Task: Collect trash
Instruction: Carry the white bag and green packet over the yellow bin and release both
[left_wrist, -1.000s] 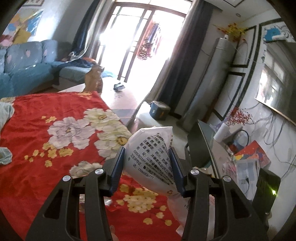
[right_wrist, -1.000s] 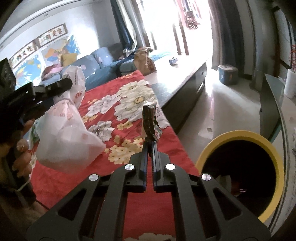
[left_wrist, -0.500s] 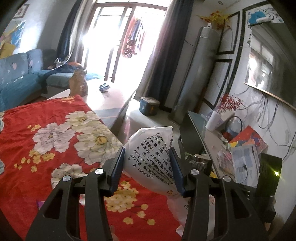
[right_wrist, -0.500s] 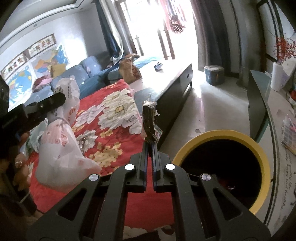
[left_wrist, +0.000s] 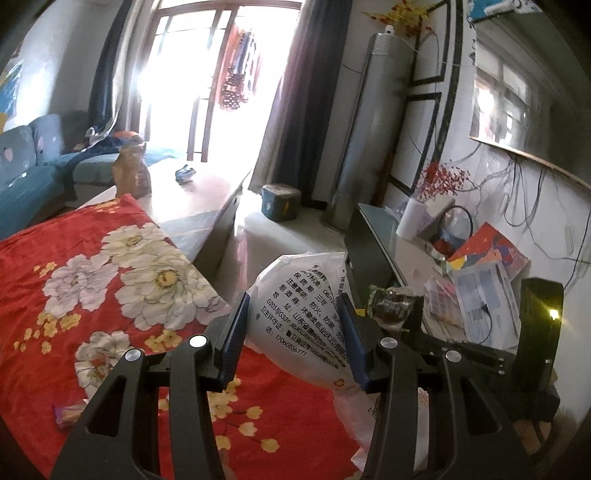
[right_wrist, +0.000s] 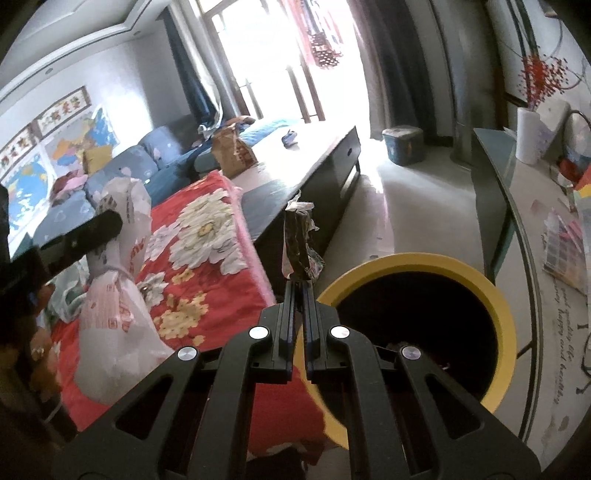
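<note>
**Two grippers, two pieces of trash, one bin**

The red flowered blanket (left_wrist: 92, 295) fills the left of my left-hand view, spread over a long low table (right_wrist: 314, 162) that runs toward the bright balcony door. Just right of the blanket's edge, in my right-hand view, stands the yellow-rimmed bin (right_wrist: 417, 262), its dark mouth open below my tool. My left gripper (left_wrist: 295, 325) is clamped on a white plastic bag (left_wrist: 306, 314) printed with black text, holding it up over the blanket's edge; the bag's lower part hangs down. My right gripper (right_wrist: 299, 288) has its fingers pressed together on a crumpled dark wrapper (right_wrist: 299, 243), which stands upright above the tips, beside the bin's left rim.
</note>
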